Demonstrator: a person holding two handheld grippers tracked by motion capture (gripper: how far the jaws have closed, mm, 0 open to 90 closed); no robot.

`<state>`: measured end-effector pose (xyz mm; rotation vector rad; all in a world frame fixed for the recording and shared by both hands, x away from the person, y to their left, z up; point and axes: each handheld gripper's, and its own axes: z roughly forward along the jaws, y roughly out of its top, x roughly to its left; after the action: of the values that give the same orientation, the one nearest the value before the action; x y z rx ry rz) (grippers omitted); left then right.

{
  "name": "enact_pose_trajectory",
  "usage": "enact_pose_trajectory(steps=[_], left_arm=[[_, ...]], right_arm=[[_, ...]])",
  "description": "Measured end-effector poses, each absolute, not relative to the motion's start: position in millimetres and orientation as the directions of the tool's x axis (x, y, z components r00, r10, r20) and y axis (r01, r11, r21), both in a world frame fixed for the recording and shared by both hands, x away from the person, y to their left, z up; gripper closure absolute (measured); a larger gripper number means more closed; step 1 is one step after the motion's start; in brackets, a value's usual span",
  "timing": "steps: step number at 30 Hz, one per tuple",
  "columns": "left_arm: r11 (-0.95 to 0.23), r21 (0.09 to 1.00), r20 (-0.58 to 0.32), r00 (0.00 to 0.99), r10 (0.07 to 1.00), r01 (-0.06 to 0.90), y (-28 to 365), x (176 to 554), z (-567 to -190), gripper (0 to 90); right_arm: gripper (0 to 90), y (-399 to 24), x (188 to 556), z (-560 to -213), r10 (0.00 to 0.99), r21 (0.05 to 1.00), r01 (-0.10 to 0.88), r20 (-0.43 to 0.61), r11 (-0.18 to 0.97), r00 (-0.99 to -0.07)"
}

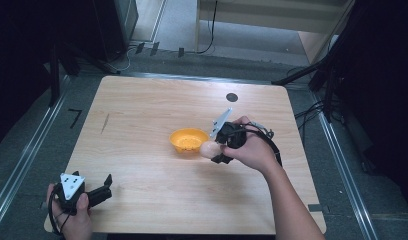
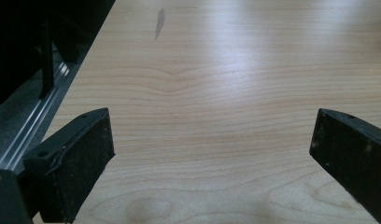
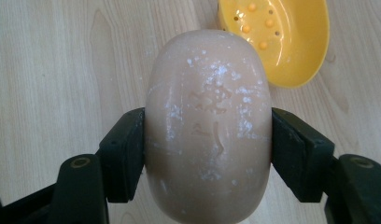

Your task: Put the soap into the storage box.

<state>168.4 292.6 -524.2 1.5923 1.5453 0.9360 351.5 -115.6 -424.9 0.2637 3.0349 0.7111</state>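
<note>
From the high view, the right gripper [image 1: 215, 150] sits near the middle of the wooden bench [image 1: 142, 115], clenched on a pale peach bar of soap [image 1: 209, 149]. The soap hangs just beside the right rim of the yellow soap dish [image 1: 188, 140], which rests on the bench a little right of centre. A small dark round mark [image 1: 232, 97] lies on the wood beyond the dish, well apart from it. The left gripper [image 1: 108, 183] rests near the bench's front left corner, far from the soap, with its jaws standing apart and nothing between them. The left half of the bench is bare wood; metal rails run along the floor on both sides.

In the left gripper view, the two black jaws are spread wide over bare bench grain, and the bench's left edge drops off to a floor rail [image 2: 34, 130] close by.

In the right gripper view, the soap [image 3: 208, 126] is pinched across its width by both pads, its face scuffed with white flecks. The dish [image 3: 284, 39] lies beyond it to the upper right, showing raised bumps inside, with a gap of bench between the two. Open wood spreads to the left.
</note>
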Motion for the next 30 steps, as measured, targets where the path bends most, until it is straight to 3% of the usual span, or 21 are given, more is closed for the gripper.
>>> enact_pose_trajectory(steps=[30], left_arm=[[-0.012,0.879,0.005,0.016,1.000,0.477,293.8,168.0,-524.0,0.1]], right_arm=[[33.9,-85.3,378.7,-406.2,0.135,0.475,0.124,0.011,0.871,-0.991]])
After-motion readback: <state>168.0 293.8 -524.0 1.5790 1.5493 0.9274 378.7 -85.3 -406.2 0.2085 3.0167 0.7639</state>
